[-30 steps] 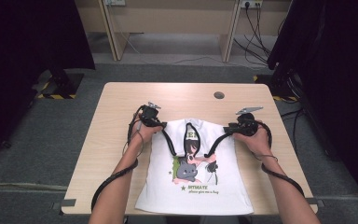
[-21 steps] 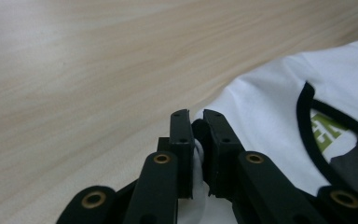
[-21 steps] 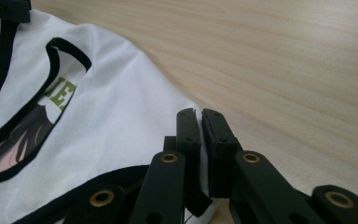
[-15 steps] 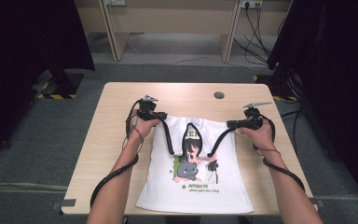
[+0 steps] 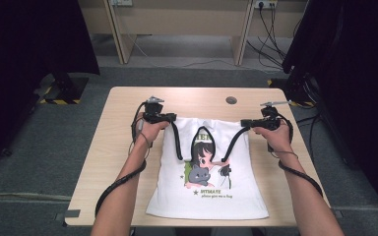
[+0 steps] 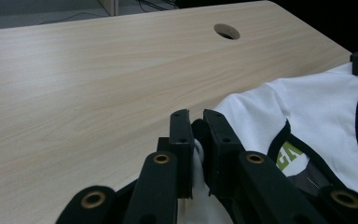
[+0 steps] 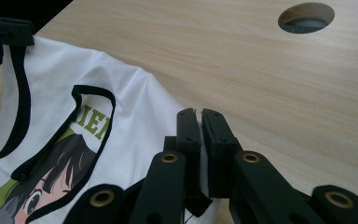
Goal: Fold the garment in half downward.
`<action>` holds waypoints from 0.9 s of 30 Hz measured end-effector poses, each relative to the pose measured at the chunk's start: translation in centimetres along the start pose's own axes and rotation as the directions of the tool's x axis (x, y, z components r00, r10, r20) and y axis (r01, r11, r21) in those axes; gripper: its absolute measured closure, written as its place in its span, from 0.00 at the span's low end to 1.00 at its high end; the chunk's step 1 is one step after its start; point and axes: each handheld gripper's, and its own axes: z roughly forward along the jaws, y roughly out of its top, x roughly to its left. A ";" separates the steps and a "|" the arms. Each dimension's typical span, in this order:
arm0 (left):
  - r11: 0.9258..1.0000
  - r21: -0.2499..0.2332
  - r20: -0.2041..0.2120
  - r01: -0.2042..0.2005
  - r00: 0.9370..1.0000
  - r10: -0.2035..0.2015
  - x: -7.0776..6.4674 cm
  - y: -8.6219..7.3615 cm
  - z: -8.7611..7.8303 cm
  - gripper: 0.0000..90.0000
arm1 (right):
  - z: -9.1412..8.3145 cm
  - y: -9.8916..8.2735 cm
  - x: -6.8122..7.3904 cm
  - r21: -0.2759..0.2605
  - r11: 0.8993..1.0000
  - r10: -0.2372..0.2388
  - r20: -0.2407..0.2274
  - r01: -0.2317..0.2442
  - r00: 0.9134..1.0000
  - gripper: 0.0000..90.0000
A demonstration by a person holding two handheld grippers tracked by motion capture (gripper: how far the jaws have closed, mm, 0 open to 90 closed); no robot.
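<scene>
Quick count: one wooden desk [image 5: 128, 147], and on it one white tank top [image 5: 236, 196] with black trim and a cartoon print. One round cable hole [image 5: 231, 100] in the desktop. Two claws, a left claw [image 5: 169, 117] and a right claw [image 5: 246, 123], each with two black jaws. Two forearms coming in from the bottom. Past the desk, two wall sockets [image 5: 121, 2].

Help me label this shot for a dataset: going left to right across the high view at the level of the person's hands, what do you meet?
Bare table → left hand-held gripper, shut on the shirt's corner → white printed shirt → right hand-held gripper, shut on the other corner → table edge.
</scene>
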 end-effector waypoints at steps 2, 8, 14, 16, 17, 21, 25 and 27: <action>1.000 -0.015 -0.005 0.002 1.000 -0.002 0.1 0.2 -0.2 0.91 | -0.2 0.3 0.0 -0.003 1.000 -0.004 0.003 0.004 1.000 0.96; 0.999 -0.045 -0.003 -0.005 1.000 0.005 -0.1 0.7 -0.7 0.91 | -0.6 0.9 0.3 -0.020 1.000 -0.004 0.005 0.004 1.000 0.96; 0.997 -0.079 -0.003 -0.009 1.000 0.009 -0.3 1.4 -1.0 0.91 | -1.0 1.4 0.5 -0.039 0.999 -0.007 0.011 0.007 1.000 0.96; 0.996 -0.088 -0.005 -0.011 1.000 0.011 -0.4 1.6 -1.1 0.91 | -1.2 1.6 0.5 -0.045 0.999 -0.004 0.013 0.004 1.000 0.96; 0.996 -0.091 -0.004 -0.011 1.000 0.011 -0.4 1.7 -1.2 0.91 | -1.3 1.6 0.5 -0.049 0.999 -0.003 0.013 0.004 1.000 0.96; 0.994 -0.104 -0.005 -0.015 1.000 0.014 -0.5 2.0 -1.3 0.91 | -1.6 1.9 0.5 -0.061 0.998 -0.003 0.015 0.004 1.000 0.96; 0.994 -0.111 -0.009 -0.020 1.000 0.020 -0.7 2.3 -1.4 0.91 | -1.8 2.2 0.7 -0.067 0.998 -0.008 0.019 0.009 1.000 0.96; 0.993 -0.118 -0.009 -0.021 1.000 0.020 -0.8 2.4 -1.5 0.91 | -2.0 2.5 0.8 -0.071 0.997 -0.011 0.021 0.012 1.000 0.96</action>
